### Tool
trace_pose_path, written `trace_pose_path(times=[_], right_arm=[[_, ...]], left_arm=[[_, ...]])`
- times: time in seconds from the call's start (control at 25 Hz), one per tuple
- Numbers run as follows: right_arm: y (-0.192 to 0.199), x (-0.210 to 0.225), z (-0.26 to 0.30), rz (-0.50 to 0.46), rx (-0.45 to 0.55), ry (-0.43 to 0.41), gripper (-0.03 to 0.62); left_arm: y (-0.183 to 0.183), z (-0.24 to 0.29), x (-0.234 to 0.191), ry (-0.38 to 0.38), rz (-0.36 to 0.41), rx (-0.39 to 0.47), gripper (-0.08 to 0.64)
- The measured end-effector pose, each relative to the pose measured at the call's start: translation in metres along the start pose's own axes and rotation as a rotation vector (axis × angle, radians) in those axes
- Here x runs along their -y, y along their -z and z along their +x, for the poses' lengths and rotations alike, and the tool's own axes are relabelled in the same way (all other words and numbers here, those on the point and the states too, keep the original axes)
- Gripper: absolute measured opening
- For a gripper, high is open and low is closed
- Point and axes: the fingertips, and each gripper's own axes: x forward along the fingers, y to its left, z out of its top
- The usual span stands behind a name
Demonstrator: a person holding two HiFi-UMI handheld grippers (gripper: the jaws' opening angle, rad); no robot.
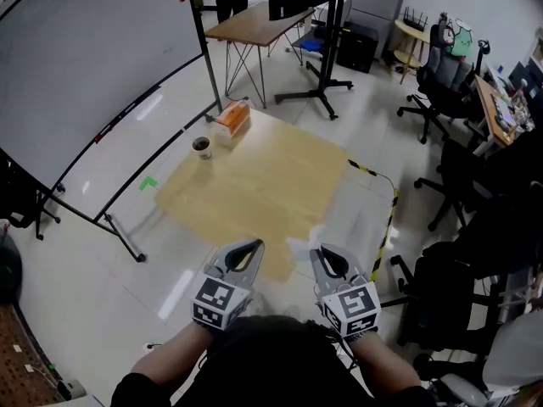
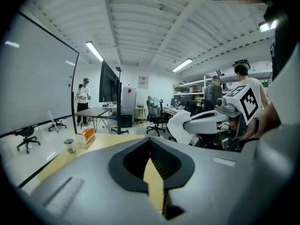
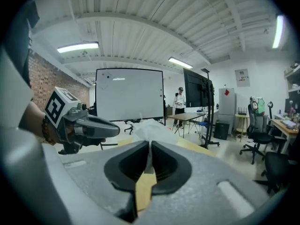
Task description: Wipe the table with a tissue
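Observation:
A light wooden table (image 1: 254, 185) lies ahead of me. On its far corner stand an orange tissue box (image 1: 231, 119) and a paper cup (image 1: 202, 147); both show in the left gripper view as the box (image 2: 85, 135) and the cup (image 2: 70, 146). My right gripper (image 1: 316, 251) is shut on a white tissue (image 1: 299, 246) above the table's near edge. The tissue (image 3: 152, 128) bunches up past the closed jaws (image 3: 150, 143). My left gripper (image 1: 257, 244) hovers beside it, shut with nothing in it (image 2: 150, 140).
A large whiteboard on wheels (image 1: 85, 66) stands left of the table. A second table (image 1: 254, 24) and a screen stand (image 1: 318, 49) are behind it. Office chairs (image 1: 441, 83) and yellow-black floor tape (image 1: 386, 219) are on the right. People stand in the background.

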Motion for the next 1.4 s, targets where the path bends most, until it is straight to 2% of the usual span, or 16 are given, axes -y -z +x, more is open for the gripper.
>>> trace_pose_path(times=[0.2,0.44,0.72,0.92,1.4], right_arm=[[0.005,0.006,-0.02,0.02,0.014,-0.035,-0.002],[0.004,0.004,-0.029,0.026,0.029,-0.041,-0.002],[-0.005,-0.005,-0.025,0.019,0.046,-0.013,-0.002],[-0.008,-0.013,-0.019,0.017,0.042,0.006,-0.002],[-0.014,-0.021,-0.015,0.003,0.037,0.024,-0.002]], left_arm=[[-0.005,-0.001,0.021,-0.038,-0.004,0.007,0.014],[-0.004,-0.004,0.029,-0.041,0.006,0.009,0.014],[-0.007,-0.013,0.021,-0.012,0.029,0.017,0.014],[-0.003,-0.02,0.012,0.002,0.018,0.012,0.014],[-0.007,-0.029,0.0,-0.003,0.048,0.024,0.014]])
